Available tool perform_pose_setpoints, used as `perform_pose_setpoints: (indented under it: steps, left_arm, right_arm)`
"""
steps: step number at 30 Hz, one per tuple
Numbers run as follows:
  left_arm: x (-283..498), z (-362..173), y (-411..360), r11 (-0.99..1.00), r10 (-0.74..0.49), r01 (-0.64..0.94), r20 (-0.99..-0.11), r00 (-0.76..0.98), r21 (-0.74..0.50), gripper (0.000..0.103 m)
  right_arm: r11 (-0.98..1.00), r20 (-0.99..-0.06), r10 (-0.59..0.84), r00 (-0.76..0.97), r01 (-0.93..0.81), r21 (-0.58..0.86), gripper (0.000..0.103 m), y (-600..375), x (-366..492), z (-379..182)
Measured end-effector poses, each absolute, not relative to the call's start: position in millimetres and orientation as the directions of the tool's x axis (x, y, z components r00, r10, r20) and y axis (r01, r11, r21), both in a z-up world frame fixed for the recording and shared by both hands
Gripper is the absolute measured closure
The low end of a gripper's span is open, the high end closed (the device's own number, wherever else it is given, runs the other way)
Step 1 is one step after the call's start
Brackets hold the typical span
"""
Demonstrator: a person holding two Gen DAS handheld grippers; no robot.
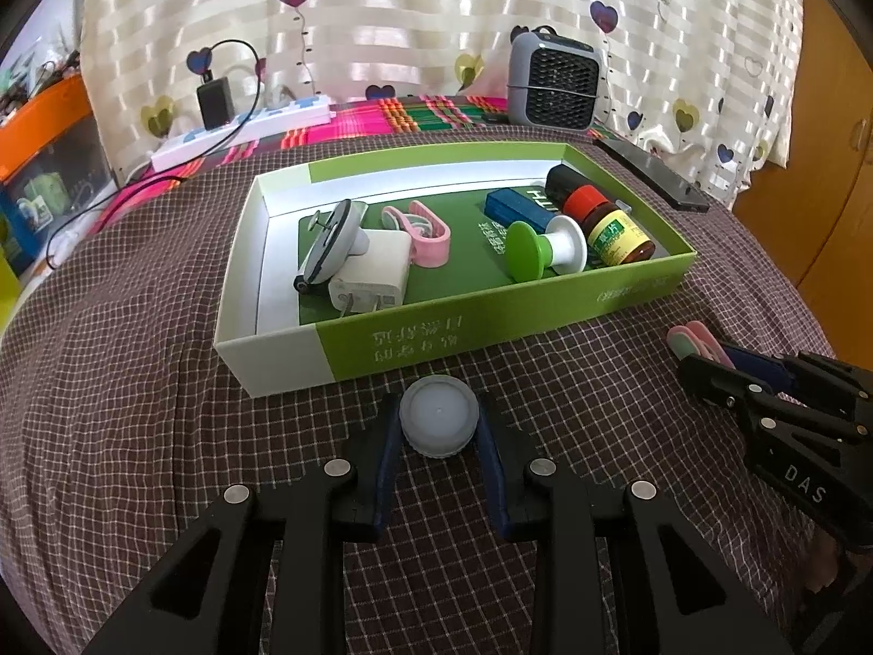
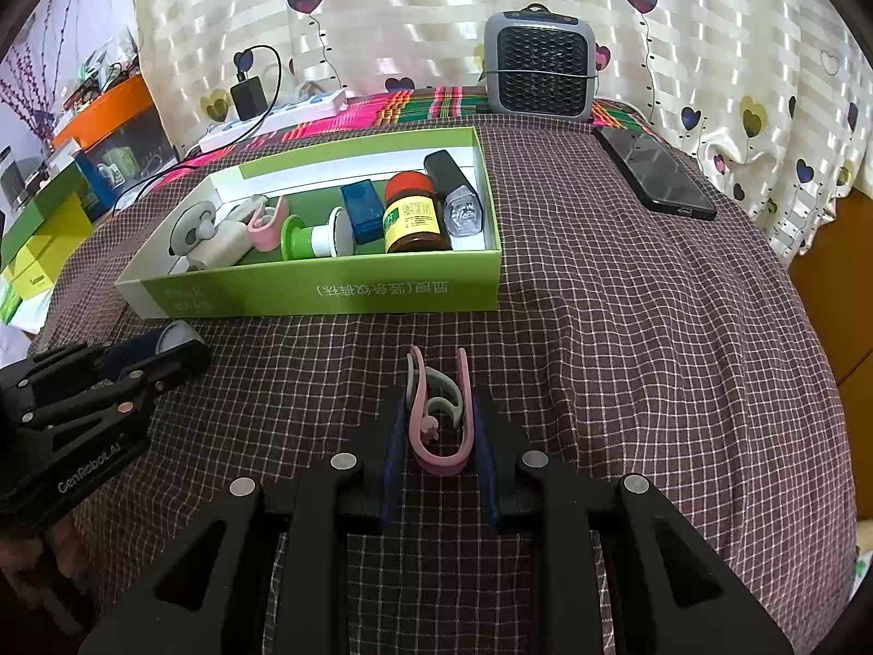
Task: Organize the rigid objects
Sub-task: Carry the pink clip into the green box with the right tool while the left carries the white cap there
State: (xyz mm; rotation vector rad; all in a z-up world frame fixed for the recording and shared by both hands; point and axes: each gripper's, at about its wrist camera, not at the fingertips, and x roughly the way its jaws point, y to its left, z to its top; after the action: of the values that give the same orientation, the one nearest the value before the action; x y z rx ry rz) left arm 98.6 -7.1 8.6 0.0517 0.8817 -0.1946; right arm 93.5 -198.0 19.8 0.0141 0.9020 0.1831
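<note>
Two pieces left outside the green box (image 1: 382, 344), each already clamped. Left gripper (image 1: 439, 426) closed on the grey round cap (image 1: 439, 421), blue pads pressing its ribbed rim on both sides, cap resting on the checked cloth (image 1: 136, 382) just in front of the box's near wall. Right gripper (image 2: 436, 426) shut on the pink clip (image 2: 436, 436), pads flat against its two outer arms, clip lying on the cloth near the front edge, well short of the box's near wall.

Inside the box: white charger (image 1: 371, 273) and a grey disc-shaped piece (image 1: 327, 245) toward the left end, a second pink clip (image 1: 420, 234) beside them, green-and-white spool (image 1: 545, 251), blue case (image 1: 518, 207), amber bottle with red lid (image 1: 611, 229) and black case (image 1: 564, 177) crowded at the right end. Bare green floor in the middle, between clip and spool.

Best handled one at a time, probably. Lift straight up before travelling, high enough to clear the near wall; a dragged cap likely to catch the cardboard and shove the box. Squeeze on the cap kept modest, since a round ribbed rim can squirt out sideways. Cap aimed at the bare middle patch, lowered until nearly touching, then released. Clip set alongside its twin, long side parallel to the box wall, released low so the springy arms do not flick it. Phone (image 2: 655, 174) near the far right corner of the cloth and heater (image 2: 537, 73) at the far edge best left alone.
</note>
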Motion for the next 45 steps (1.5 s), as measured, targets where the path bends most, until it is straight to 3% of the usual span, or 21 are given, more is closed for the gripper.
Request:
perform_pose_setpoints:
  steps: [45]
  left_arm:
    - [62.4,59.0,-4.4,0.973,-0.197,0.226,-0.693,0.693,-0.050,0.077]
  right_arm:
    - [0.975,-0.723,0.205,0.660,-0.200,0.093,0.079,-188.9,67.8,55.8]
